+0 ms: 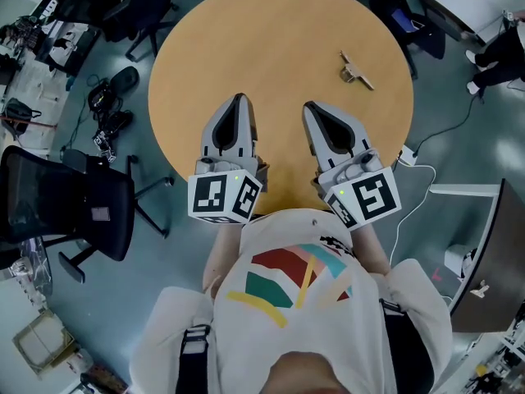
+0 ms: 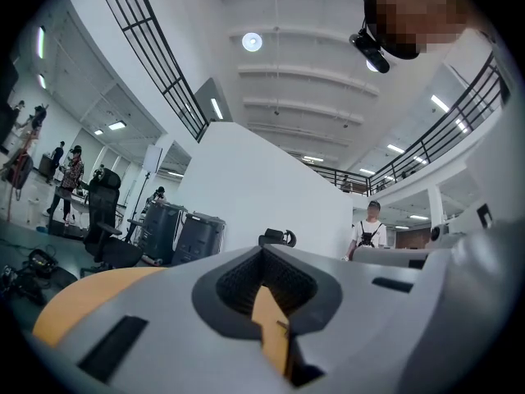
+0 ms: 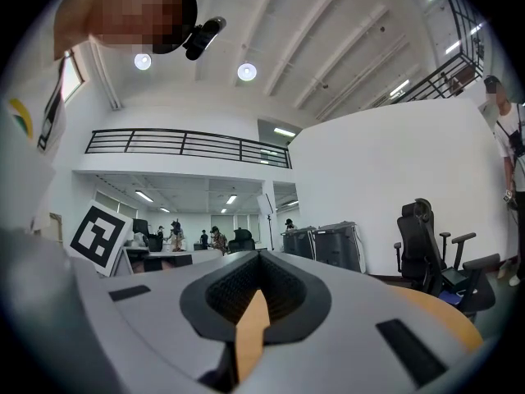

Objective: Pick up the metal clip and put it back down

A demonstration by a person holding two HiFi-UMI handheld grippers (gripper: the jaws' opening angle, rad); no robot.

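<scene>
Left gripper and right gripper sit side by side over the near edge of the round table, jaws pressed together on nothing. The metal clip lies near the far right edge, seemingly flat, well apart from both.

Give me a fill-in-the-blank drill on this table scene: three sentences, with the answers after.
1. The metal clip lies on the round table, nearer the ___ gripper.
2. The left gripper and the right gripper both have their jaws ___.
3. Between each gripper's jaws there is ___.
Missing words: right; shut; nothing.
</scene>
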